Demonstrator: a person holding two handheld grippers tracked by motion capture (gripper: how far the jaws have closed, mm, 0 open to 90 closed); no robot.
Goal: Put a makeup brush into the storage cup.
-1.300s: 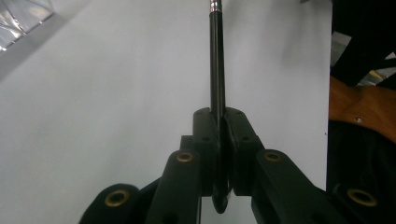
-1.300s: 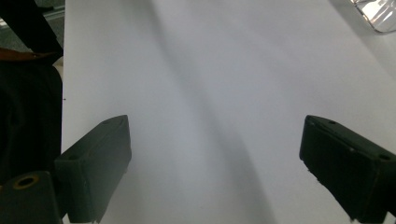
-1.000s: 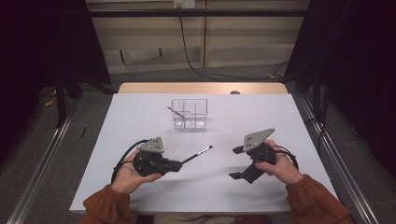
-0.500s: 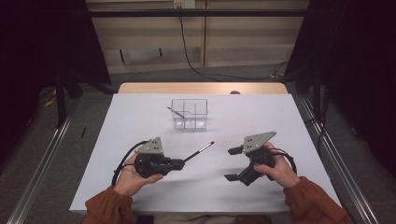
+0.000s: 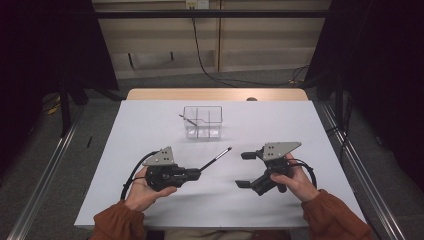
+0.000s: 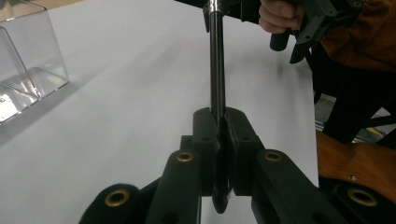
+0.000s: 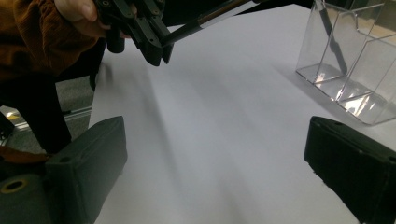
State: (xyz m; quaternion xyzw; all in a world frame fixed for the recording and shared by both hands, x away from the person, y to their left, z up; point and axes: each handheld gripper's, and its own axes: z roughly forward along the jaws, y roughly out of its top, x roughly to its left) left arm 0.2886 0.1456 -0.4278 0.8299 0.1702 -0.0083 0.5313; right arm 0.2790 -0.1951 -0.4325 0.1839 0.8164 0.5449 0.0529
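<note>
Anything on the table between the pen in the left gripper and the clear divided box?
Nothing visible. The left gripper holds the pen, and only bare white table lies between its tip and the clear box.

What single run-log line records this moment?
left gripper: shut on black pen | right gripper: open, empty | clear organizer: mid-table

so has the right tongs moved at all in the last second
Yes. The right tongs have shifted slightly left and toward the person, away from the clear box, which stayed put on the table.
</note>
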